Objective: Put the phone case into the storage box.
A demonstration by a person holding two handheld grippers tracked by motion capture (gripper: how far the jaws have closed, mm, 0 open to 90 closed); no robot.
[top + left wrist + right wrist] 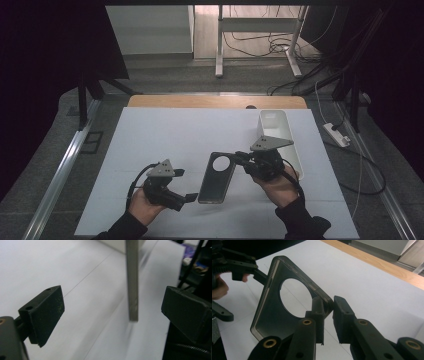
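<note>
Phone case (216,177) over white tabletop (175,135)

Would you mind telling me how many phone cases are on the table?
2: a dark phone case pinched at its top corner by the right gripper, and a white phone case lying beyond that gripper, near the table's right edge.

A white tabletop (165,140) – wooden strip at its far edge – bears a white tray (280,131).

- No readable text, brand, number or sign anywhere.
- Nothing legible on the dark phone case (216,177), the white tray (278,131) or the white table sheet (175,135).
</note>
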